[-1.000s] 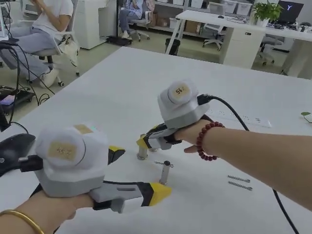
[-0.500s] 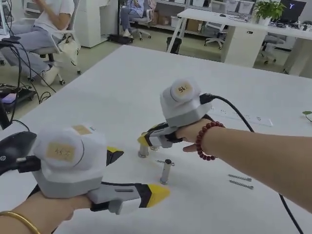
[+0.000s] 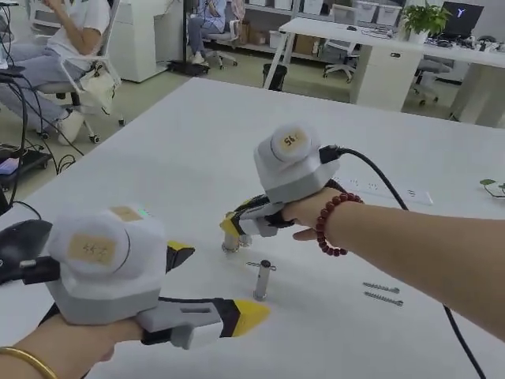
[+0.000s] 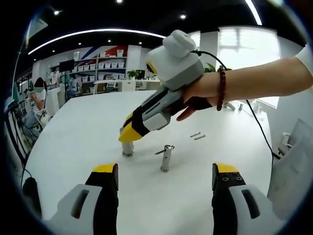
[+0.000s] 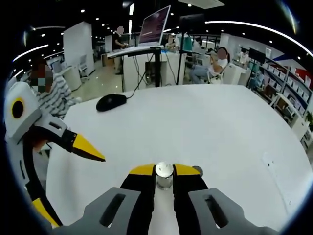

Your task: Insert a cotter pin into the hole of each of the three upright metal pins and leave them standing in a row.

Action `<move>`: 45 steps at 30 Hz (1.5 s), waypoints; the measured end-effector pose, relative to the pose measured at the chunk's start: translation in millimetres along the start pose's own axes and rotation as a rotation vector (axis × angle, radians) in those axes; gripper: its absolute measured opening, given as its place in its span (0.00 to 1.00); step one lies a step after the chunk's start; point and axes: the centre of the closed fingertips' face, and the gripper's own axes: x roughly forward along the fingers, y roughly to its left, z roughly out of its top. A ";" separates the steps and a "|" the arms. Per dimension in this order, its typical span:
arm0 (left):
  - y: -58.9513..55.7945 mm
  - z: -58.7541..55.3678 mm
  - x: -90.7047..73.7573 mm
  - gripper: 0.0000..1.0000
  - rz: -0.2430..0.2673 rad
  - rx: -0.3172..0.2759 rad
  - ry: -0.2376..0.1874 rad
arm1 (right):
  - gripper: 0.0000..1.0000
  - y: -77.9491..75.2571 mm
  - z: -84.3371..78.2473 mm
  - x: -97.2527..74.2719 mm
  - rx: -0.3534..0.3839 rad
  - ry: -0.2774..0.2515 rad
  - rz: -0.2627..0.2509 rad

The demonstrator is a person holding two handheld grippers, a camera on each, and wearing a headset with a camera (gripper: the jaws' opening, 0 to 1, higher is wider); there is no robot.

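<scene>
Nothing on the white bench (image 3: 197, 142) is shifting since a second ago: the right tongs (image 3: 230, 227) are staying clamped on an upright steel pin (image 5: 164, 177), its round cap showing in the right gripper view. Wide apart, the left tongs (image 4: 165, 170) are facing a second pin (image 4: 166, 161) carrying a cotter pin (image 4: 159, 152). Two loose cotter pins (image 3: 381, 287) are lying nearby.
</scene>
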 end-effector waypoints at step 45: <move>-25.9 9.0 -11.4 0.80 -0.033 0.002 -0.010 | 0.13 10.6 -86.9 -116.2 0.105 0.084 -0.086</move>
